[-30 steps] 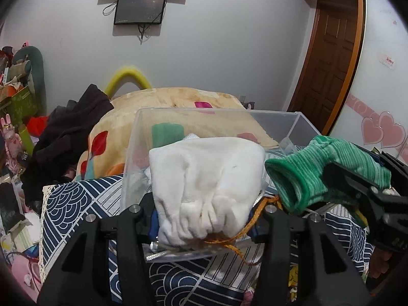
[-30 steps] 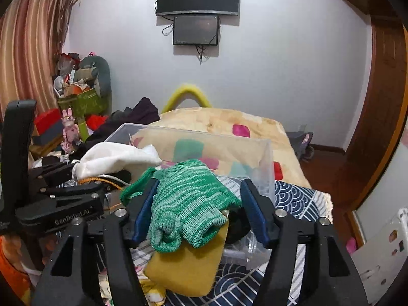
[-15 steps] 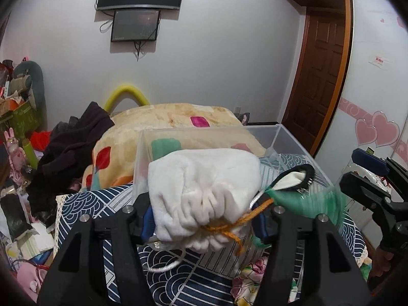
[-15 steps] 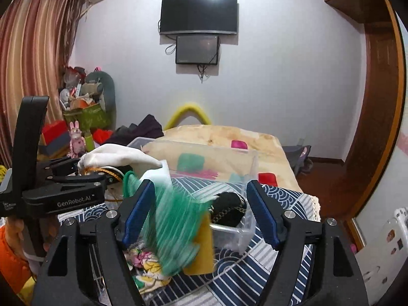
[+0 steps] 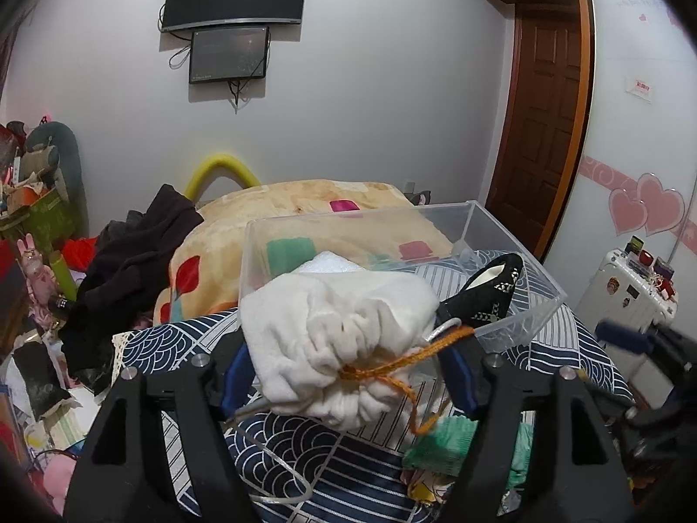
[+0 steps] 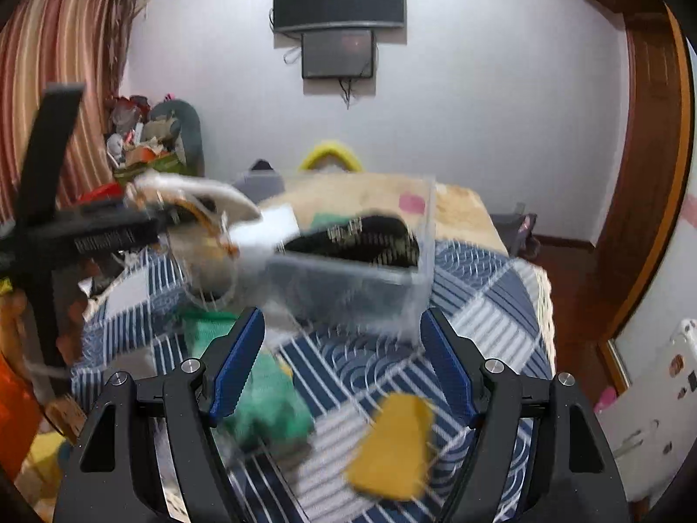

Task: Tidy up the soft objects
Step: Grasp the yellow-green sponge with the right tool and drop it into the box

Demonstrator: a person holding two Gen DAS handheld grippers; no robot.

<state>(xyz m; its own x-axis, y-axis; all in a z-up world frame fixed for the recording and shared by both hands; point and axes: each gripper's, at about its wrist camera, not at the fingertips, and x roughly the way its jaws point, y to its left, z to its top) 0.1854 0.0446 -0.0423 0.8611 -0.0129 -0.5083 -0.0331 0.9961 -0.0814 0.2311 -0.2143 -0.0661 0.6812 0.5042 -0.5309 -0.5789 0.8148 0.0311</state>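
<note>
White cloth bundle (image 5: 344, 340), tied with orange cord (image 5: 405, 361), clamped between the fingers of the left gripper (image 5: 346, 375), held above the patterned navy bedspread (image 5: 305, 449) just in front of the clear plastic bin (image 5: 514, 327). Bin sits on the bedspread; a black patterned item (image 5: 488, 292) lies inside it. Right gripper (image 6: 342, 368) spread wide, nothing between its fingers. Below it on the bedspread: green knit piece (image 6: 261, 405) near its left finger, yellow pad (image 6: 392, 444) toward the right one; both blurred. Beige blanket (image 5: 305, 205) beyond the bin.
</note>
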